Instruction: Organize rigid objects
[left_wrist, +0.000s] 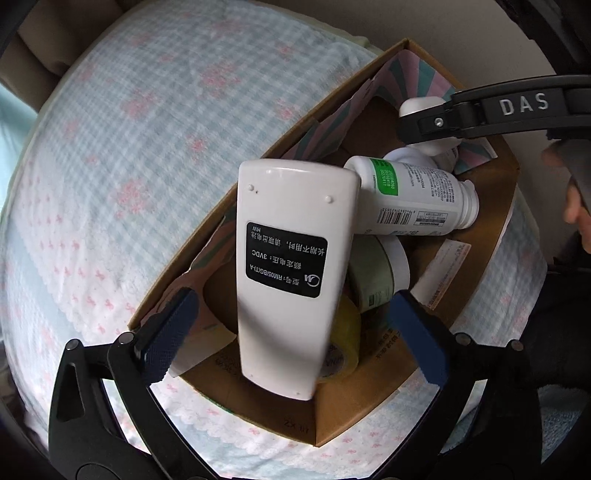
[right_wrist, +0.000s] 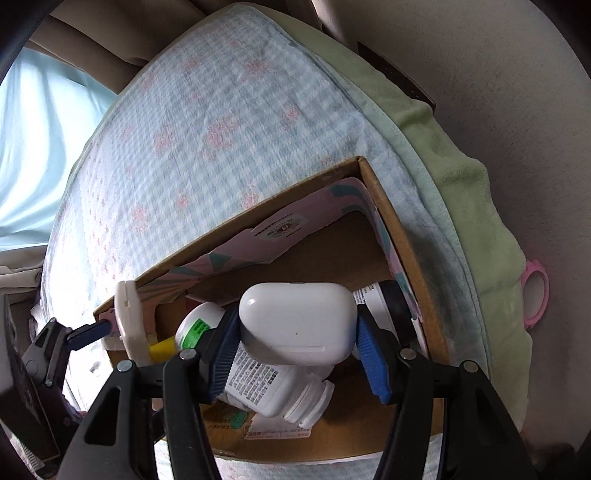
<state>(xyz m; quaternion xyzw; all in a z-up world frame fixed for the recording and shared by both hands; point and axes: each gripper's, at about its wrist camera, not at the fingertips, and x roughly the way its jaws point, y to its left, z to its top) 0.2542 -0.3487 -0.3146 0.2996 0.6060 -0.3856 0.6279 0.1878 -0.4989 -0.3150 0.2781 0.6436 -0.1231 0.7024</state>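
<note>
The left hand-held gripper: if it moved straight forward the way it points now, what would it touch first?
Probably the remote. It lies back side up, between the open fingers of the left hand-held gripper and directly ahead, above the tape roll in the box. Depth is unclear, so the gap cannot be judged.

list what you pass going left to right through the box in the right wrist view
flat white remote control standing on edge → yellow tape roll → white plastic bottle with green label → white rounded earbuds case held in the right gripper → black-capped white tube
</note>
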